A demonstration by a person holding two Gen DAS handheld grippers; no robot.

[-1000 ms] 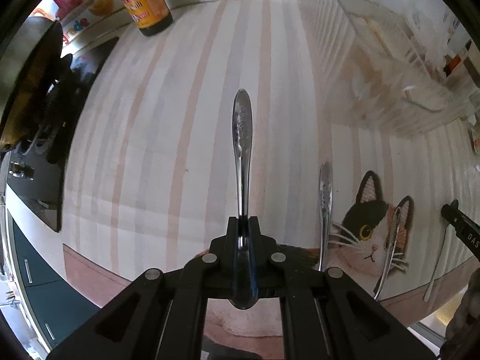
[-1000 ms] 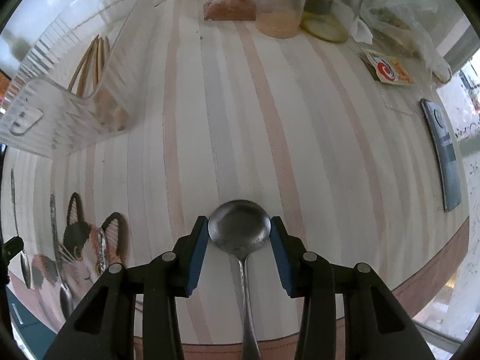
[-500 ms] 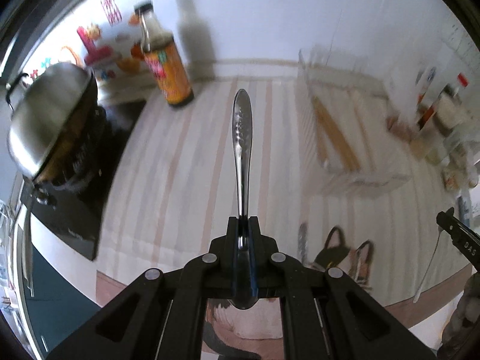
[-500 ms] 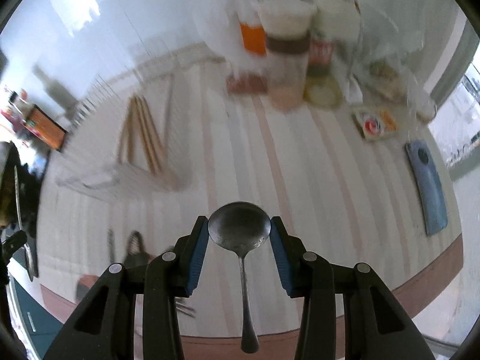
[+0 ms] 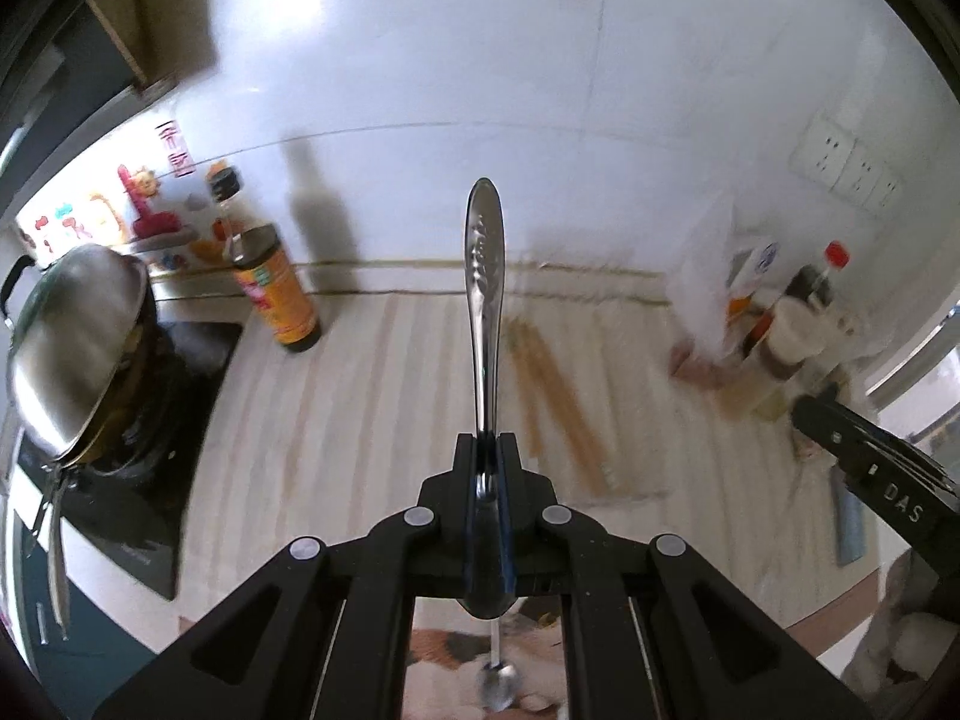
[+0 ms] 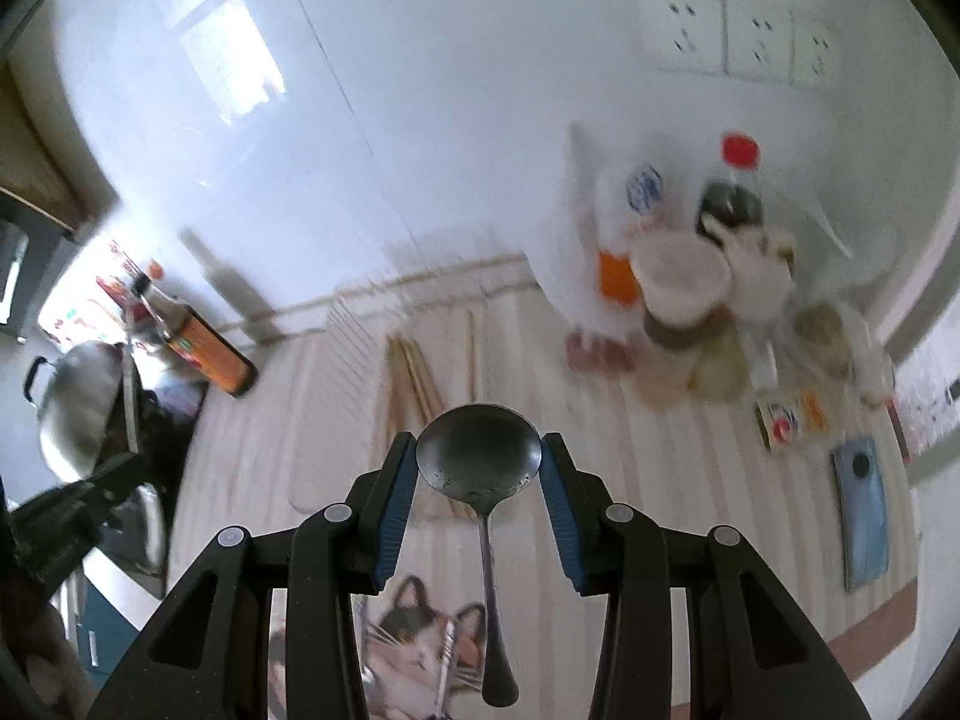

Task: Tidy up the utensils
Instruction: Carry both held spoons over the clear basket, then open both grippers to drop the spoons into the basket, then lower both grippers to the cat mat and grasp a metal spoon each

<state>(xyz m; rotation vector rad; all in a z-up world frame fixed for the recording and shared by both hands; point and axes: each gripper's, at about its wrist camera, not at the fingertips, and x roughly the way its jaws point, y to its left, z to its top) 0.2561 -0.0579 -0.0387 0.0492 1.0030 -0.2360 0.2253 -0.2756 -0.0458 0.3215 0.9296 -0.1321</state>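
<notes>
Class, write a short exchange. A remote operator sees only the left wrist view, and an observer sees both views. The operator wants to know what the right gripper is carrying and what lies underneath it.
Operator: My left gripper is clamped on a metal handle. I see only the right gripper's black side. What is it carrying?
Observer: The right gripper is shut on a spoon, with its pads against the two edges of the bowl.
Operator: Which way does that spoon point?
Observer: The bowl faces forward, and the stem hangs down toward the camera.
Operator: What lies below it?
Observer: A cat mat with a loose utensil lying on it.
</notes>
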